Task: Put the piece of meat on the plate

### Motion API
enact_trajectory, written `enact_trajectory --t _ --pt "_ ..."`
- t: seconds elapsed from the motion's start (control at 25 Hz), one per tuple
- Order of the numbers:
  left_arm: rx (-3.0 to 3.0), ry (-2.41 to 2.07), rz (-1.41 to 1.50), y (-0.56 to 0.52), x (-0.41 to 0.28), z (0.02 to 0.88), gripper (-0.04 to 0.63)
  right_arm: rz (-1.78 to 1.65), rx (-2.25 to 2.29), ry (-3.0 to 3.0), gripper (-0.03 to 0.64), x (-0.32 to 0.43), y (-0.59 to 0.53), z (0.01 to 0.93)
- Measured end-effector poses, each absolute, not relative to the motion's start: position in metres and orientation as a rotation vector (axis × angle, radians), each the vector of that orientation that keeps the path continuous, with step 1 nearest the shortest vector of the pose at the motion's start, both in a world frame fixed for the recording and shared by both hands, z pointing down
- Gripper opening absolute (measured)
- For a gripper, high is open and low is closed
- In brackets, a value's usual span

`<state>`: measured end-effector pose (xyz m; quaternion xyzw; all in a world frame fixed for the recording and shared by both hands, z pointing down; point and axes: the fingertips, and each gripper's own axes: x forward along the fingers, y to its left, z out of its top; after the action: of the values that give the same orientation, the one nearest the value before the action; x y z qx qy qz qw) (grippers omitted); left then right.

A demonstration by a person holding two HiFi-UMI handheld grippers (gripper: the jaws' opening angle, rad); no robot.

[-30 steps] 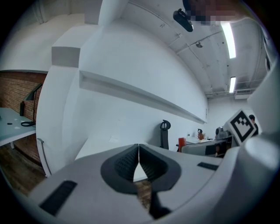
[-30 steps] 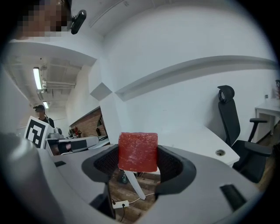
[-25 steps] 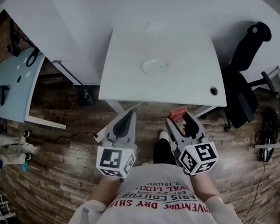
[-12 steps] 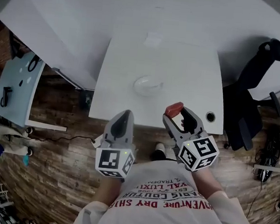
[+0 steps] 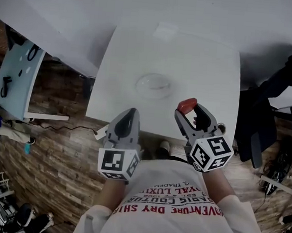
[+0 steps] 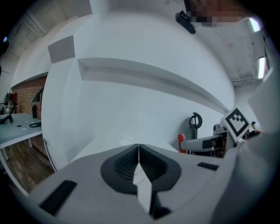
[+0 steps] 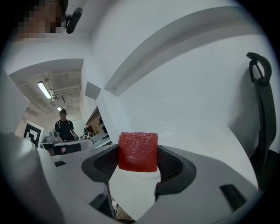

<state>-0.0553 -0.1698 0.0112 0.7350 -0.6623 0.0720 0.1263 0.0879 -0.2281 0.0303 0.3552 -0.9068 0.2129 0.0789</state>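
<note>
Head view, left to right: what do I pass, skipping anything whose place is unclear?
Blue desk → left hand-held gripper → meat → office chair.

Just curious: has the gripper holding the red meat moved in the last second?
Yes. The right gripper and meat went from over the floor to over the table, nearer the plate.

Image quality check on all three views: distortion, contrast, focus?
Head view: heavy fisheye bends the white table edges; the pale round plate barely contrasts with it. Right gripper view: red meat block sharp, corners vignetted black. Left gripper view: same vignette, flat even light.
</note>
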Motion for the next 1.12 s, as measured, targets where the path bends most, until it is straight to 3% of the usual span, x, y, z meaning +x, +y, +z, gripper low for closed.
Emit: enact_trajectory --t 0.6,1.12 --pt "2.217 -1.769 0.267 -0.278 -0.104 0.036 0.008 0.663 1.143 -2.578 0.278 0.032 -0.309 0.062" --pt "2.162 -1.607 0.339 -0.312 -0.141 0.101 0.008 0.693 0.987 -2.261 0.278 -0.025 -0.332 0.165"
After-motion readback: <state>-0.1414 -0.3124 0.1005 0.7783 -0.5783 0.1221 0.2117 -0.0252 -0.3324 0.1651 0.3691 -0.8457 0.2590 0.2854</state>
